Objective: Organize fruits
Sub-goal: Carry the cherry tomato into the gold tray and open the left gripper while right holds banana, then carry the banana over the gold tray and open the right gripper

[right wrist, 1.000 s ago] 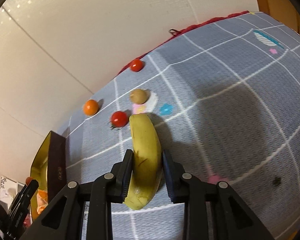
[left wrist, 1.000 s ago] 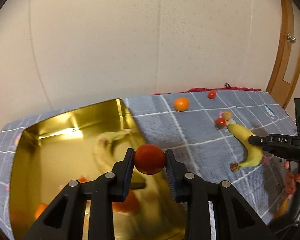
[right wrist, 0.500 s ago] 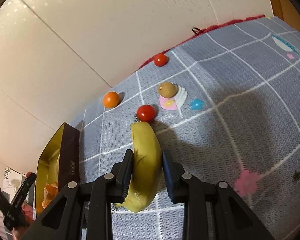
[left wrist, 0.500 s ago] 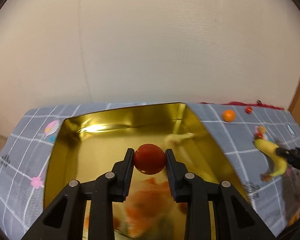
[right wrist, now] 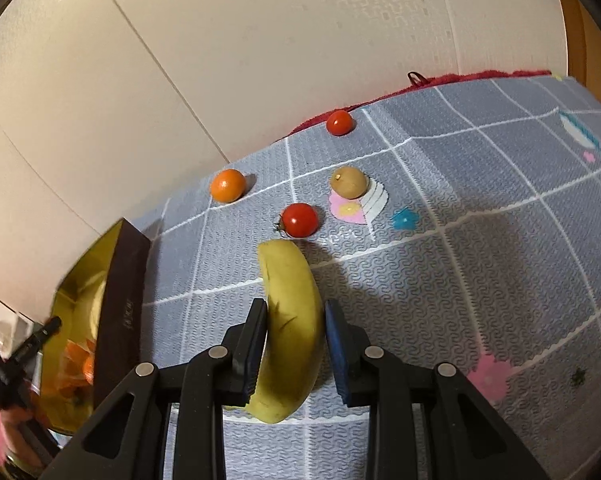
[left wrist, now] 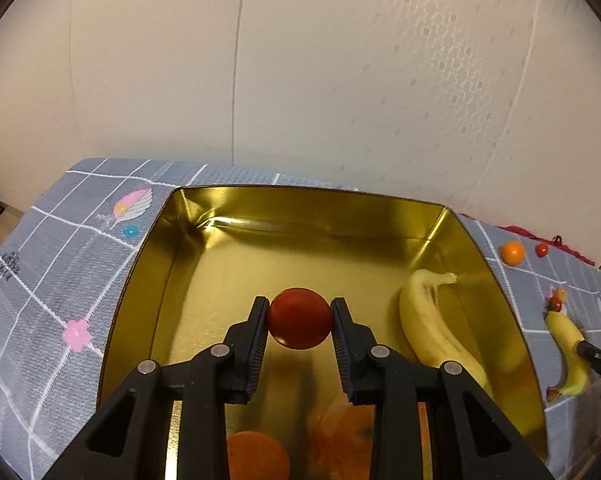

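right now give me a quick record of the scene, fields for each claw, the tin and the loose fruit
left claw: shut on red tomato, held over the gold tin
right claw: shut on a banana above the grey mat
in tin: second banana, orange fruit near the front
loose on mat: orange, two small tomatoes, brown round fruit

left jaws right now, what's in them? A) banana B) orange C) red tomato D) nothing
C: in the left wrist view the left gripper is shut on the red tomato above the gold tin; the banana outside the tin sits in the right gripper.
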Demonstrator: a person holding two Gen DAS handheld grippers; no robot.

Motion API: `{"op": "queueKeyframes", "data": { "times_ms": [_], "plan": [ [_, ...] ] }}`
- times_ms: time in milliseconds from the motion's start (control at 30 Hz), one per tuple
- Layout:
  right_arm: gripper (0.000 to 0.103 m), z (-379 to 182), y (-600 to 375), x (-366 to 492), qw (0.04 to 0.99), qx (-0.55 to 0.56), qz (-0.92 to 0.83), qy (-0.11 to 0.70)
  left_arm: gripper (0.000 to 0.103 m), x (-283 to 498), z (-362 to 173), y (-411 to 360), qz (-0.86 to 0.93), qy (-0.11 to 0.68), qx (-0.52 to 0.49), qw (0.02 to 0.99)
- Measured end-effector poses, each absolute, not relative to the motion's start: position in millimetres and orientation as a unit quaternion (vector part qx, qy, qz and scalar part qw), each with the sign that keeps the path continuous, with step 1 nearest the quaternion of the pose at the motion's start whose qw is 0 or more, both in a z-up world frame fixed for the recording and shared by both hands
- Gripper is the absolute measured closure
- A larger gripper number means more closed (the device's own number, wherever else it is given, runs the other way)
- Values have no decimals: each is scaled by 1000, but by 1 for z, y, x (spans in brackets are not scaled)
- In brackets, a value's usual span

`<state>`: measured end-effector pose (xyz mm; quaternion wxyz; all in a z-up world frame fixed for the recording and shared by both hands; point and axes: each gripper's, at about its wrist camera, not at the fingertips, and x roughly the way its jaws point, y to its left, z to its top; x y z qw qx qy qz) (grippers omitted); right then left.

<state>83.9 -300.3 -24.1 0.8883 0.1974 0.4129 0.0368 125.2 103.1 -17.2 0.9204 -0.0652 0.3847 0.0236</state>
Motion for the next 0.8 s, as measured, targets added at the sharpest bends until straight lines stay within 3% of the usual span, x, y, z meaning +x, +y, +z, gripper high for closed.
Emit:
{"op": "queueKeyframes", "data": {
  "times_ms": [167, 400, 533, 667, 800],
  "plan": [
    [71, -31, -299, 88, 882, 199, 43, 426, 72, 130, -23, 106, 29, 403, -65, 912],
    [68, -34, -272, 94, 888, 106, 16, 448, 69, 128, -25, 116, 39, 406, -85, 909],
    [66, -38, -257, 96, 890, 47, -1, 453, 60, 124, -22, 122, 39, 396, -101, 912],
    [69, -40, -253, 99, 895, 18, -11, 446, 36, 115, -14, 129, 39, 377, -129, 916],
    [71, -40, -258, 100, 897, 36, -3, 441, 24, 109, -9, 132, 42, 364, -143, 920]
  ]
}}
